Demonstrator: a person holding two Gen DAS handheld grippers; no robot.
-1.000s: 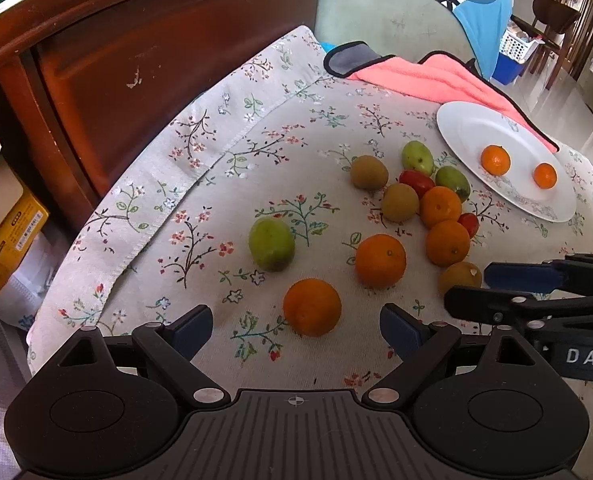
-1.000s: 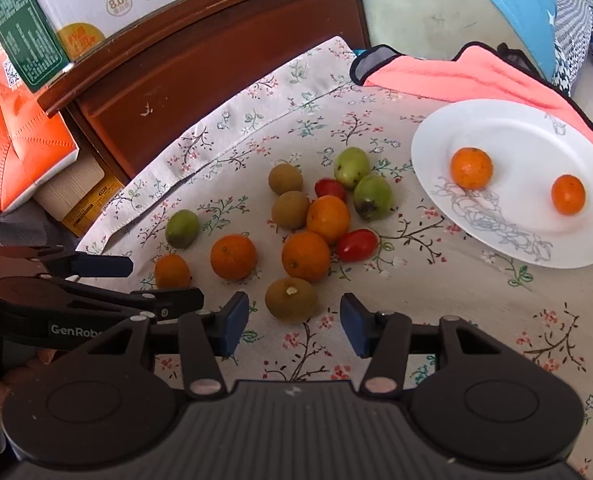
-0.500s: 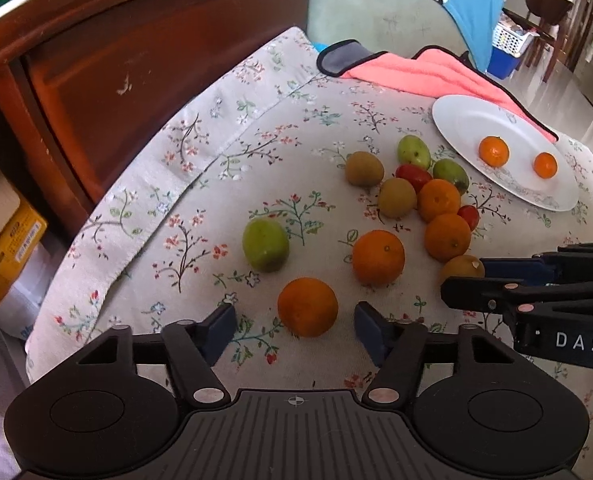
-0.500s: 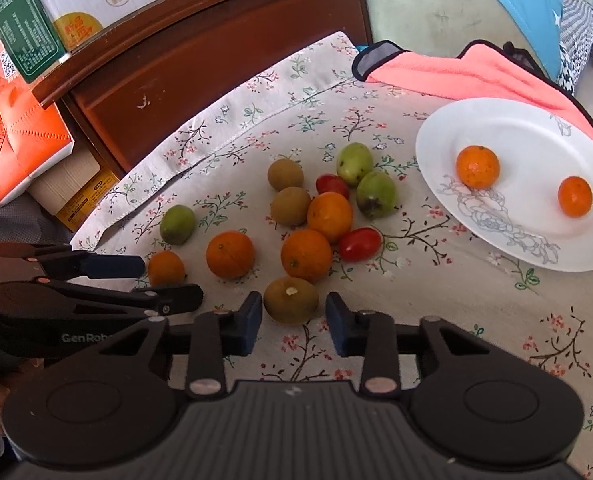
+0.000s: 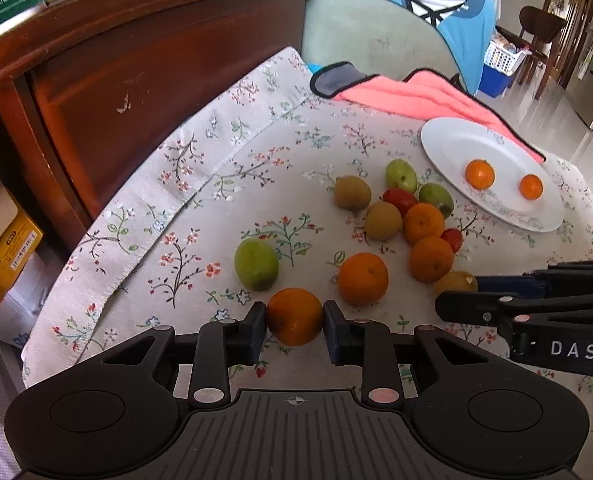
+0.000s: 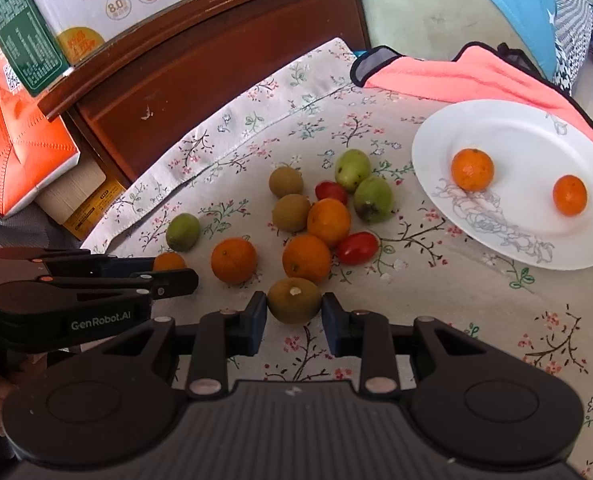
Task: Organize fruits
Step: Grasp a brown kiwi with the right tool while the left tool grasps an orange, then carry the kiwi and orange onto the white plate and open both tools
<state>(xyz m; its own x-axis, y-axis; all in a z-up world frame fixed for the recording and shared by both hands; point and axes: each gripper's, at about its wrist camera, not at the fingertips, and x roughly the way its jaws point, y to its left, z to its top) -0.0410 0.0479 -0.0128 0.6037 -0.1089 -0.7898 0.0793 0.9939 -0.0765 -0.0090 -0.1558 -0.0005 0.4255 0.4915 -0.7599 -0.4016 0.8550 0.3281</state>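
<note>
Left wrist view: the left claw (image 5: 295,317) is clamped on an orange (image 5: 295,316), both pads pressed against its sides. The fruit is round and deep orange with a dimpled skin, and sits low on the flowered cloth (image 5: 216,184) of the tabletop, at the near end of the scattered fruit. Just beyond it lie a green fruit (image 5: 256,264) and a second orange (image 5: 363,279).

In the right wrist view, the right claw (image 6: 294,313) is closed on a brownish-green fruit (image 6: 294,300) with a pale spot on top; its pads touch both sides. This fruit lies at the near edge of the cluster, just in front of two oranges (image 6: 307,258) and a red tomato (image 6: 357,248). Further back are two brown kiwi-like fruits (image 6: 291,212), another tomato (image 6: 331,193) and two more green fruits (image 6: 373,199).

A white plate (image 6: 512,136) with a grey flower drawing stands to the right of the cluster and holds two small oranges (image 6: 472,169), well apart from each other. A pink cloth (image 6: 468,80) lies behind it.

Readable writing: "GenRobot.AI" on the side of the left claw's body, "DAS" on the right claw's body, and "SKIM PURE MILK" and "8.0" on the milk carton (image 6: 96,4) atop the wooden headboard (image 6: 216,68).
</note>
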